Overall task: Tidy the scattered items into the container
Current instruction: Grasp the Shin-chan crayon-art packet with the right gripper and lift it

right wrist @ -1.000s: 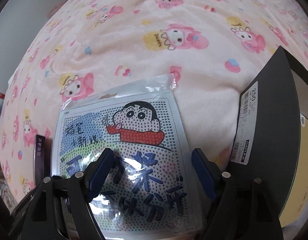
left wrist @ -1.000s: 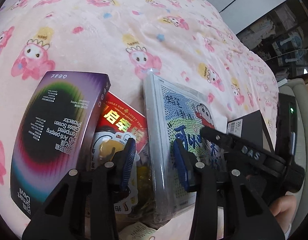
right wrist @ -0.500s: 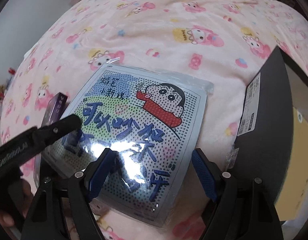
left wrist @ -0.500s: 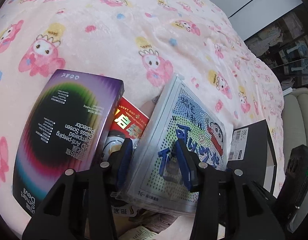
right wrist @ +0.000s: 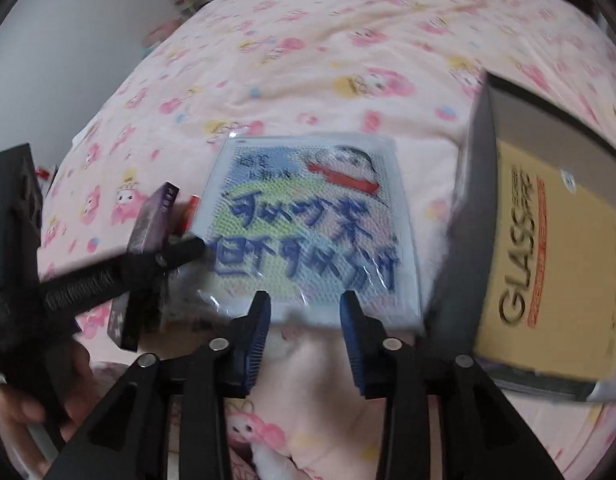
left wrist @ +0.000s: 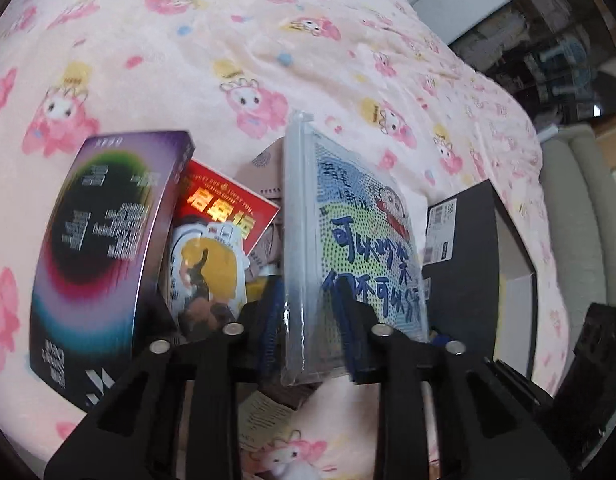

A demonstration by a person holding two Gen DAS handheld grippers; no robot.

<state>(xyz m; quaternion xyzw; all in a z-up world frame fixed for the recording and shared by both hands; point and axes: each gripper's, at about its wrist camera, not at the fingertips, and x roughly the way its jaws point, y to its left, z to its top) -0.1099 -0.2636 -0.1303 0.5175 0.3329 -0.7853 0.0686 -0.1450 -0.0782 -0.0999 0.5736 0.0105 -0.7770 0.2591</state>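
My left gripper (left wrist: 312, 324) is shut on the near edge of a plastic-wrapped cartoon bead-art pack (left wrist: 360, 240) and holds it tilted up off the bed. The pack also shows in the right wrist view (right wrist: 312, 224), with the left gripper (right wrist: 187, 250) clamped on its left edge. My right gripper (right wrist: 303, 340) is open and empty, just short of the pack's near edge. The black open box (left wrist: 468, 256) lies right of the pack; in the right wrist view this box (right wrist: 468, 216) holds a yellow GLASS carton (right wrist: 548, 264).
A purple screen-protector box (left wrist: 103, 240), a red packet (left wrist: 223, 208) and a yellow sticker card (left wrist: 207, 264) lie left of the pack on the pink cartoon blanket (left wrist: 227, 40). A beige sofa edge (left wrist: 580, 216) is at far right.
The left gripper closed on the pack and lifted its edge. The right gripper backed off toward me and narrowed its jaws; the black box now shows its inside.
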